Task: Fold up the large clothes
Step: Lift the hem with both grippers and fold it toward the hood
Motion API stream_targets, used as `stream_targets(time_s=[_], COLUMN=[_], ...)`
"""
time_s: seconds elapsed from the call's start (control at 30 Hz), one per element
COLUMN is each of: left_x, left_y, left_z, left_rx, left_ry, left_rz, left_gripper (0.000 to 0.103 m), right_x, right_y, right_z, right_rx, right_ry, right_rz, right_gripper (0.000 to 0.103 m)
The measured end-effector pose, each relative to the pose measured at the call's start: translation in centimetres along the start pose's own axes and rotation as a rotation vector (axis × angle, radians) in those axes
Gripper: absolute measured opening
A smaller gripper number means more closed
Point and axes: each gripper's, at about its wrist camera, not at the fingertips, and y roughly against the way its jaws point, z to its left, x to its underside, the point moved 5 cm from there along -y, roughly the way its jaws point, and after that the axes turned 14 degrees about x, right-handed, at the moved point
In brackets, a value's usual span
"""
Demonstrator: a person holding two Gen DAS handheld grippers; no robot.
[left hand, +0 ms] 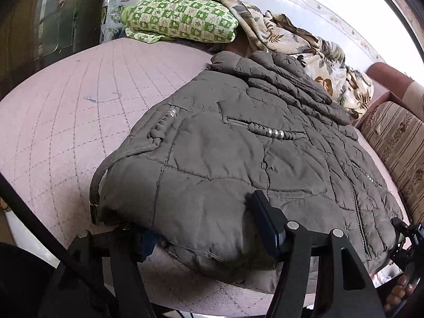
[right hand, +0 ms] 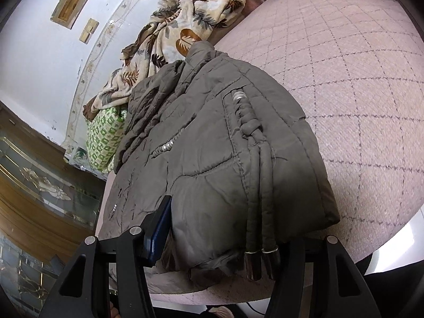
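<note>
A grey-brown quilted puffer jacket (left hand: 238, 159) lies spread on the pink quilted bed cover (left hand: 66, 122). My left gripper (left hand: 209, 238) grips the jacket's thick near hem. Its right finger presses into the padding, and the fabric hides most of its left finger. In the right wrist view the same jacket (right hand: 212, 159) fills the middle. My right gripper (right hand: 222, 241) pinches the other near corner with its blue pad (right hand: 159, 233) against the fabric. Two drawcords with metal ends (right hand: 254, 262) hang over the bed's edge there. The right gripper (left hand: 406, 235) also shows at the far right of the left wrist view.
A green checked pillow (left hand: 180, 18) and a crumpled floral blanket (left hand: 304, 45) lie at the far side against the wall. A striped cushion (left hand: 392, 143) borders the bed on the right. A wood and glass cabinet (right hand: 39, 185) stands beyond the bed's left side. The pink cover (right hand: 357, 79) spreads beside the jacket.
</note>
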Motion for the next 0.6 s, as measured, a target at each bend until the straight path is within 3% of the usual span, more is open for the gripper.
stream_targets(time_s=[0.07, 0.2, 0.33, 0.6], left_x=[-0.1, -0.5, -0.9, -2.1], left_y=[0.1, 0.2, 0.7, 1.5], left_z=[-0.1, -0.5, -1.6, -3.0], left_rx=[-0.001, -0.002, -0.017, -0.03], left_ry=[-0.011, -0.04, -0.104, -0.191], left_rz=[0.001, -0.007, -0.02, -0.024], left_gripper=[0.056, 0.031, 0.024, 0.019], right_x=[0.0, -0.2, -0.5, -1.1], right_y=[0.2, 0.3, 1.3, 2.6], right_z=[-0.2, -0.3, 1.3, 2.7], right_rx=[-0.007, -0.02, -0.007, 0.009], right_ry=[-0.009, -0.013, 0.071, 0.139], right_rz=[0.001, 0.016, -0.028, -0.075], right_gripper=[0.058, 0.037, 0.029, 0.027])
